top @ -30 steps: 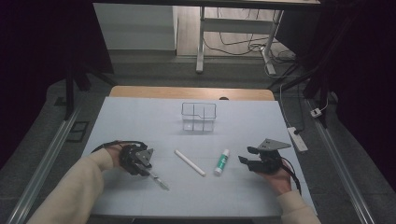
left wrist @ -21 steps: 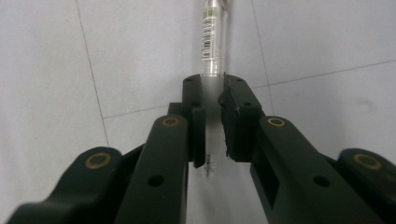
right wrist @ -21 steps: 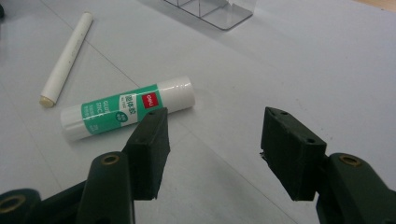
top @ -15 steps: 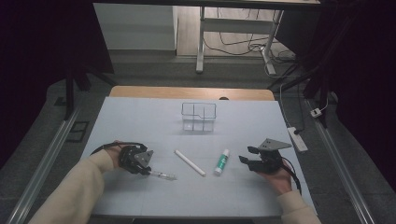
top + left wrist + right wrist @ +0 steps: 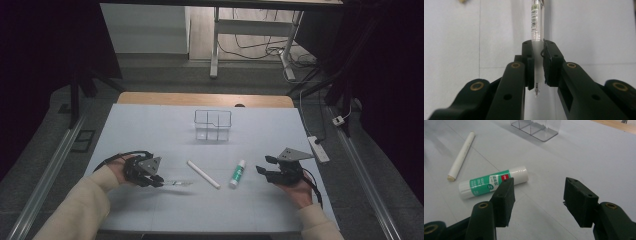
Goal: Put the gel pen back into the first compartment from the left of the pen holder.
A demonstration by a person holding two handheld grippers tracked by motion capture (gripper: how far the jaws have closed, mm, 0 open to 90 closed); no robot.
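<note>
A clear plastic pen (image 5: 536, 27) with a barcode label is clamped between the pads of my left gripper (image 5: 538, 63). In the high view that left gripper (image 5: 159, 183) holds the pen (image 5: 178, 183) pointing right, low over the table at the left. A white stick (image 5: 203, 174) lies slantwise in the middle, and a green and white glue stick (image 5: 238, 173) lies to its right. My right gripper (image 5: 262, 165) stands open just right of the glue stick. The right gripper view shows the glue stick (image 5: 486, 184) ahead of the left jaw, with nothing between the jaws (image 5: 539, 195).
A clear plastic organiser with compartments (image 5: 213, 124) stands at the back middle of the white table (image 5: 150, 130). The organiser (image 5: 536, 128) also appears at the top of the right gripper view. A power strip (image 5: 319, 148) lies off the table's right edge.
The left gripper closed on the pen and lifted its front end, turning it from slanting down-right to pointing right. The right gripper has stayed put.
</note>
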